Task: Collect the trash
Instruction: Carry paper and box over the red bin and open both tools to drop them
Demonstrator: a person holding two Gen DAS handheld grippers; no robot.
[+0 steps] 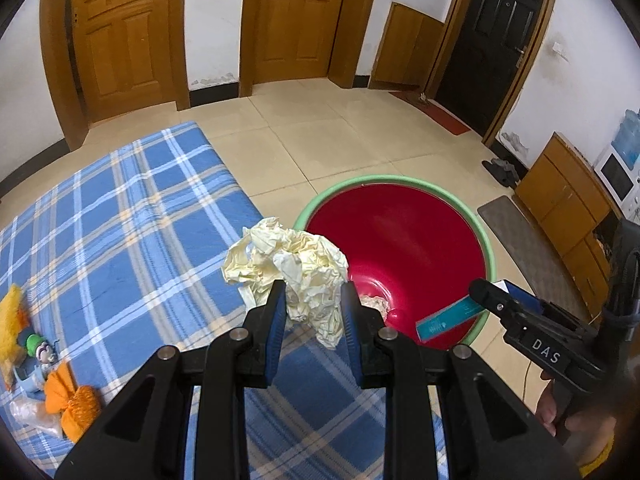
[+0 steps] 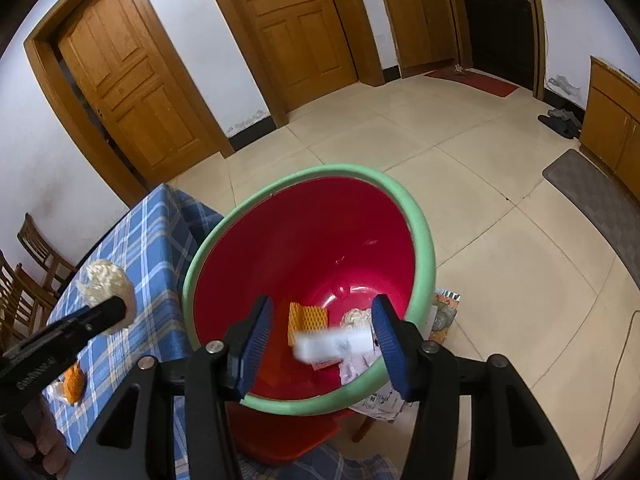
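A tiled floor [image 1: 332, 136] fills the middle of both views, with wooden doors [image 1: 120, 36] along the top edge and a dark door [image 1: 496, 36] at upper right of the left wrist view. A table under a blue plaid cloth [image 1: 120, 216] takes the left half of that view. Just right of it stands a red basin with a green rim [image 1: 416, 240], which sits at the centre of the right wrist view.

The left gripper [image 1: 313, 300] rises from the bottom centre of its own view, its blue pads [image 1: 277, 320] pressed against a crumpled wad of cream paper [image 1: 288, 260], held above the table edge and beside the basin rim. In the right wrist view the same wad shows at middle left.

The right gripper [image 2: 322, 320] stands with jaws apart over the basin mouth. A small box [image 2: 332, 345], blurred white here, lies between its pads without visibly touching either. In the left wrist view it appears as a teal box [image 1: 448, 318] at the gripper's tip over the near rim. Whether it is gripped cannot be told.

On the basin floor lie an orange honeycomb piece [image 2: 307, 316] and a pale crumpled scrap [image 2: 358, 317]. At lower left of the left wrist view, toys [image 1: 40, 344], an orange pleated piece [image 1: 74, 396] and a clear wrapper [image 1: 34, 414] rest on the cloth.
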